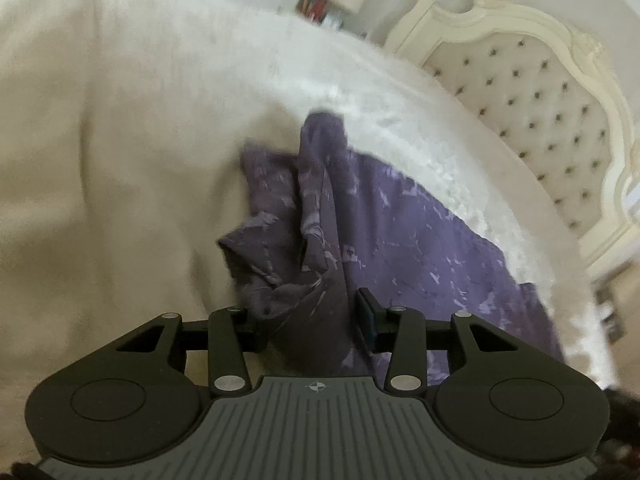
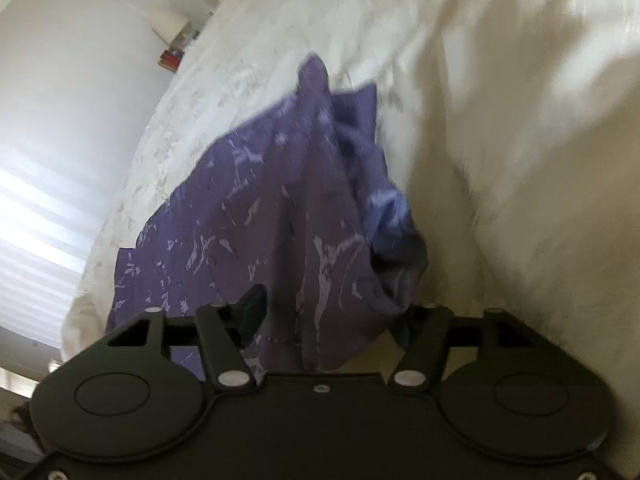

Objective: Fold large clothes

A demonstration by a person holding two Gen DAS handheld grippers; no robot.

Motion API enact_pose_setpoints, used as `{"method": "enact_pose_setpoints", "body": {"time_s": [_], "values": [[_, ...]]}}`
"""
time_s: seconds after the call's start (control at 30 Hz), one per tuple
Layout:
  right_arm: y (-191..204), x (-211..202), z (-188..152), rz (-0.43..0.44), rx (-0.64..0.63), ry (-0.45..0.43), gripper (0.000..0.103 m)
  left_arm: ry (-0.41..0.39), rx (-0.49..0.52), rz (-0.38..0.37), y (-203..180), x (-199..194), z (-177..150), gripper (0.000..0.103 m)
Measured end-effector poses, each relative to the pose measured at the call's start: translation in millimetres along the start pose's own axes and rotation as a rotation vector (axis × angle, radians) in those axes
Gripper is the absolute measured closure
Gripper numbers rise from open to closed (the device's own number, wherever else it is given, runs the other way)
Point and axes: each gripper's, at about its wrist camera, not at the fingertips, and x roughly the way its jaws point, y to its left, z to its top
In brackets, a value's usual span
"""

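On the bed: a purple garment (image 1: 360, 216) with pale marbled streaks lies bunched on a cream bedspread (image 1: 100, 140).
Garment, left view: 1 broad flat panel runs toward the right edge of the bedspread, and a crumpled ridge of folds rises in the middle and left.
Garment, right view: the garment (image 2: 256, 216) spreads flat to the left, with a bluish gathered clump at its right side.
Left gripper: the left gripper (image 1: 310, 316) sits low over the near end of the cloth, its jaws partly apart.
Left gripper hold: cloth fills the gap between the 2 fingers; the right finger (image 1: 367, 312) shows clear with space beside it, the left one is hidden under folds, so a firm pinch cannot be told.
Right gripper: the right gripper (image 2: 332, 320) has its jaws set fairly wide.
Right gripper hold: cloth drapes between and over the fingers; the left finger (image 2: 253, 312) pokes up through the fabric, the right one is covered, and whether the pads press cannot be told.
Bedspread: cream and softly wrinkled, with a fluffy white textured strip (image 1: 400, 132) along 1 side, touching the garment's edge.
Headboard: a cream tufted headboard (image 1: 532, 120) with a carved frame stands beyond the fluffy strip.
Room: pale wall (image 2: 72, 80) in the right view, with banded light low down.
Sharpness: both views are blurred.
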Motion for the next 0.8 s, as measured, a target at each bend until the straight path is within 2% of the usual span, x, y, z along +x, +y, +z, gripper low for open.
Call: {"method": "enact_pose_setpoints", "body": {"time_s": [0.1, 0.23, 0.3, 0.4, 0.53, 0.7, 0.8], "values": [[10, -17, -3, -0.038, -0.079, -0.072, 0.033, -0.061, 0.06, 0.051, -14, -10, -1, 0.063], [25, -29, -6, -0.089, -0.182, -0.188, 0.03, -0.177, 0.133, 0.164, -22, -28, -7, 0.062], [33, -34, -4, -0.092, -0.244, -0.231, 0.029, -0.201, 0.147, 0.179, -23, -33, -2, 0.062], [48, -34, 1, -0.07, -0.345, -0.249, 0.029, -0.204, 0.182, 0.151, -33, -35, 4, 0.061], [69, -21, 7, 0.003, -0.458, -0.233, 0.029, -0.187, 0.252, 0.051, -55, -27, -2, 0.056], [96, 10, 12, 0.063, -0.591, -0.202, 0.029, -0.113, 0.33, -0.093, -95, 4, -16, 0.054], [109, 29, 17, 0.089, -0.636, -0.173, 0.029, -0.063, 0.414, -0.121, -113, 27, -29, 0.053]]}}
